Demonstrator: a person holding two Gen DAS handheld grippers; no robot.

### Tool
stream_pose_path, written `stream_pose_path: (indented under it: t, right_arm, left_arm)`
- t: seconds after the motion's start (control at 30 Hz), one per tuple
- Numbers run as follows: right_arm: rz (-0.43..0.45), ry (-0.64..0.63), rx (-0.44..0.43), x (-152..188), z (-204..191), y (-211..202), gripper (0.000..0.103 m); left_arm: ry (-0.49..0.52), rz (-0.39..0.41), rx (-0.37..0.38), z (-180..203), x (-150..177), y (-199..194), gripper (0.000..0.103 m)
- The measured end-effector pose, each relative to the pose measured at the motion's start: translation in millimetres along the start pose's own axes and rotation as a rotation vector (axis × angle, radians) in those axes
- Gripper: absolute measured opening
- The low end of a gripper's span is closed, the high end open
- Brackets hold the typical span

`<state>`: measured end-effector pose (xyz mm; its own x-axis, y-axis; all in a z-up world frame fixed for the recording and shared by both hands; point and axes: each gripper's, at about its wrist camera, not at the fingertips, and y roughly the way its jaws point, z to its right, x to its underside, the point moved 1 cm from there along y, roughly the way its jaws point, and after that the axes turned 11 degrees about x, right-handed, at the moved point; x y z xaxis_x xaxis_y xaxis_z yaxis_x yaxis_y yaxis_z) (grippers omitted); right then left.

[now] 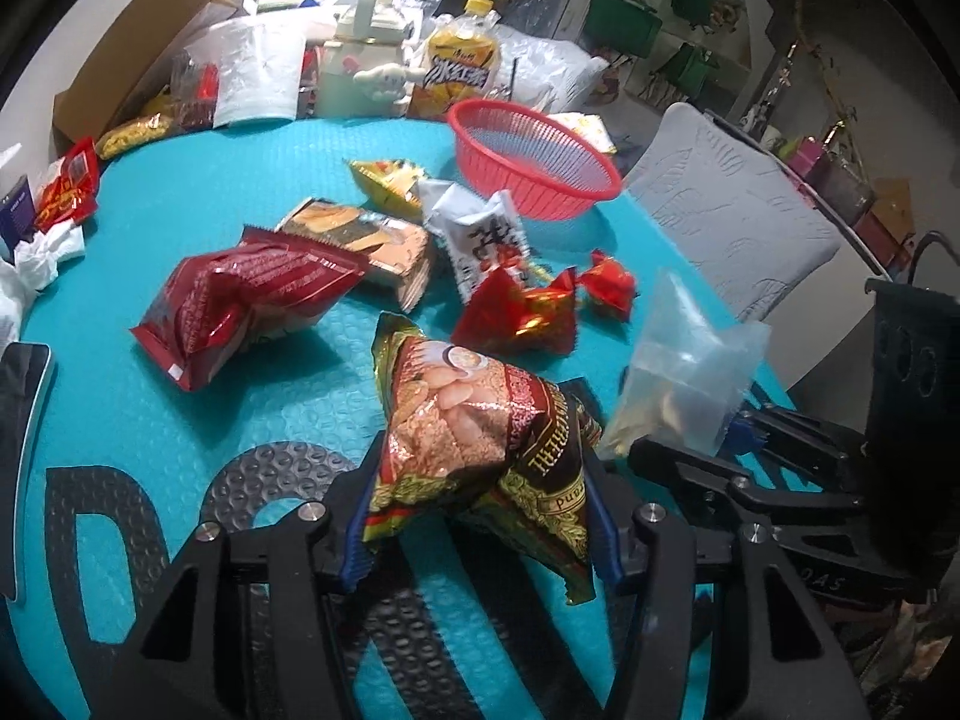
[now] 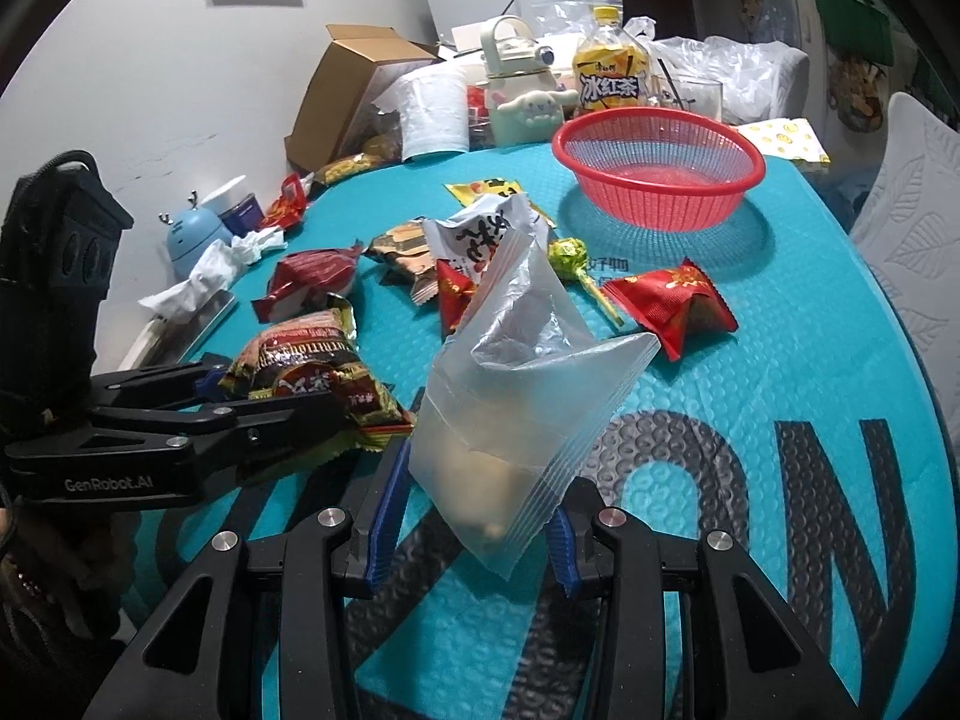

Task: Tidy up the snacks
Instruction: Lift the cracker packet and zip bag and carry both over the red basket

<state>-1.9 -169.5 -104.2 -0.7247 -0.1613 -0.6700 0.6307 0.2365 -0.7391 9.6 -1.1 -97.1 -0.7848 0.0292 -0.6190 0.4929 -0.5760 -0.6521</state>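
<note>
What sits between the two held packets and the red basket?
Loose snacks lie on the mat between both held bags and the red basket, including a white packet. Nothing stands tall; carrying over them looks clear.

The mat [image 2: 780, 540] is turquoise, bubble-textured, with large dark grey letters. At the upper right of the right wrist view sits a red mesh basket [image 2: 660, 192]. Lower centre, a clear frosted zip bag [image 2: 516, 396]; left of it, a brown-and-gold peanut packet [image 2: 312, 372].

brown peanut packet [image 1: 474, 420] and clear zip bag [image 2: 516, 408] held aloft, red basket [image 2: 660, 174] empty.
</note>
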Motion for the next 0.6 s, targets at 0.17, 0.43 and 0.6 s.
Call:
stream_pose_path:
  t: [0.17,0.43,0.6]
  right_arm:
    - [0.010,0.018,0.002,2.6,0.7,-11.2,0.040]
    - [0.048,0.035,0.033,-4.7,3.9,-35.2,0.039]
    - [0.080,0.058,0.026,-14.1,9.7,-48.6,0.039]
  left_arm:
    - [0.011,0.024,0.020,10.8,-1.0,-7.5,0.054]
    - [0.037,0.070,0.053,24.4,-12.6,-18.1,0.054]
    - [0.054,0.106,0.064,31.9,-28.2,-21.7,0.054]
